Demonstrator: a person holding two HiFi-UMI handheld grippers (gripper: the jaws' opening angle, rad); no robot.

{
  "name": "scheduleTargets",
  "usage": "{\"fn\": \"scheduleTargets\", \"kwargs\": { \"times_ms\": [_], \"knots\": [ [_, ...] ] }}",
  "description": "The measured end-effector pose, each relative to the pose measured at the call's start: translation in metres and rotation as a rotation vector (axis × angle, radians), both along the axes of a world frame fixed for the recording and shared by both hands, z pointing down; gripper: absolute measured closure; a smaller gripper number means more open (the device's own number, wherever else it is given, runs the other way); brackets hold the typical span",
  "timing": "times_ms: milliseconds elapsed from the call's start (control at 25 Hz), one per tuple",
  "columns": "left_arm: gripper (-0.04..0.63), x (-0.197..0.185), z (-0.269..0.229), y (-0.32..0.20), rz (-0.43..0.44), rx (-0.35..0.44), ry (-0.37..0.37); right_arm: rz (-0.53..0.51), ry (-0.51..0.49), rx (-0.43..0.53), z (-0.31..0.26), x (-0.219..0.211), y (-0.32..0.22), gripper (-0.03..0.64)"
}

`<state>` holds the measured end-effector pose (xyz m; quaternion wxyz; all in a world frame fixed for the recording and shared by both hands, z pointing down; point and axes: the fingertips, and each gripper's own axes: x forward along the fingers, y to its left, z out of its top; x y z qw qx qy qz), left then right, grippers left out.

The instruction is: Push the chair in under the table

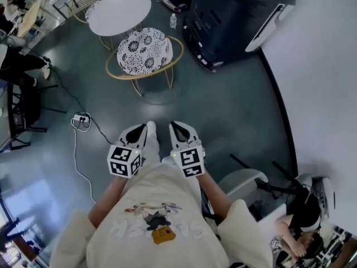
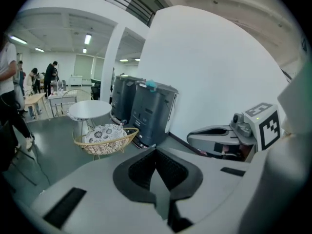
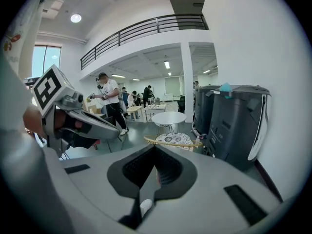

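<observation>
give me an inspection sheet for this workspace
surface: dark floor
job's things: chair stands out from table, not pushed in
clutter: bottle on floor by table
grippers: left gripper and right gripper shut, empty, away from chair
cables: power strip and cable on floor at left
surroundings: dark machines, wall at right; people at edges

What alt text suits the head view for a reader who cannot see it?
Looking down, a person holds the left gripper and right gripper side by side, jaws shut and empty, well short of the chair. The patterned chair stands on the dark floor next to a round white table, not tucked under it.
</observation>
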<state>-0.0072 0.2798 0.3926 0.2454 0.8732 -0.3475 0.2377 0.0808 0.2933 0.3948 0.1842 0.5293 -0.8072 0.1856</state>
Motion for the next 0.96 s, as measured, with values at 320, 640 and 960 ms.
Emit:
{"fn": "scheduleTargets", "kwargs": {
  "times_ms": [320,640,960],
  "knots": [
    [0.586,0.017,-0.023,0.026,0.019,0.054,0.0,0.007,-0.08,0.004,-0.024,-0.024,0.029,0.61],
    [0.587,0.028,-0.039,0.028,0.012,0.11,-0.009,0.0,-0.077,0.064,-0.043,-0.03,0.037,0.609],
    [0.586,0.044,-0.044,0.041,0.031,0.163,-0.061,0.044,-0.081,0.079,-0.048,-0.007,0.053,0.609]
  ]
}}
